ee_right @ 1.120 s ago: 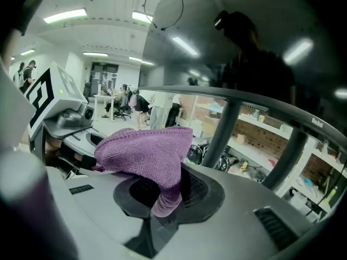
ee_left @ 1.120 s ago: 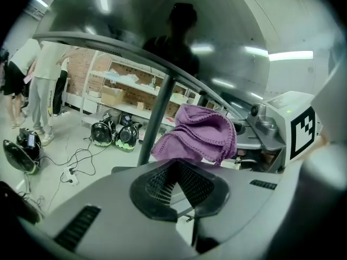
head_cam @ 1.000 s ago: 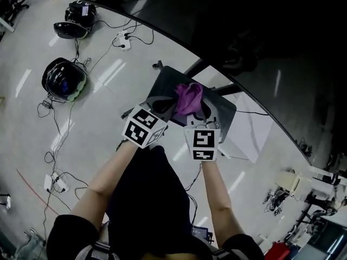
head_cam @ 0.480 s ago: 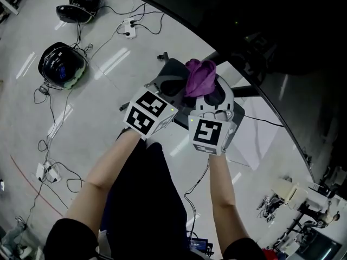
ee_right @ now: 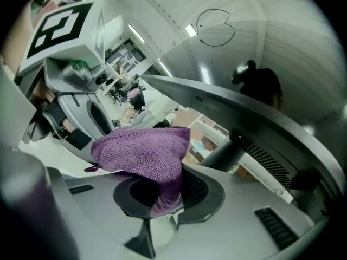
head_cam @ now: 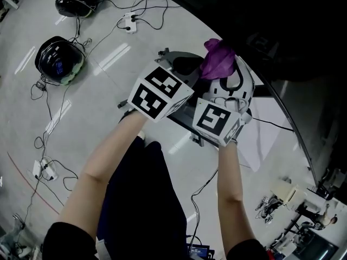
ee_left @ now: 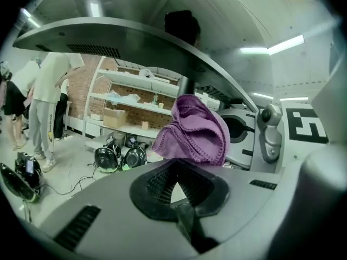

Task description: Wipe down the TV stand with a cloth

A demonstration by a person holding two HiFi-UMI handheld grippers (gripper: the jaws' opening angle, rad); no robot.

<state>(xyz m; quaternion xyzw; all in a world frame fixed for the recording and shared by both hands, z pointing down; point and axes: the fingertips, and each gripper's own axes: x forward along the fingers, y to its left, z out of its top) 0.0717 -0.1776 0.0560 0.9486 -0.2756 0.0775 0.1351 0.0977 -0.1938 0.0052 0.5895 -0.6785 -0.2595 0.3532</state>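
The right gripper (ee_right: 162, 202) is pinching a bunched, purple, knitted cloth (ee_right: 143, 156) tightly between its jaws, in the air near the dark TV stand (head_cam: 181, 64), which is mostly hiding behind the marker cubes, while the left gripper (ee_left: 174, 191) is sitting closed and empty just beside the cloth.

Appears to be a lab or workshop: glossy floor (head_cam: 108, 64), trailing power strip (head_cam: 130, 23) at eleven o'clock, stocked shelving (ee_left: 135, 108) against brick.
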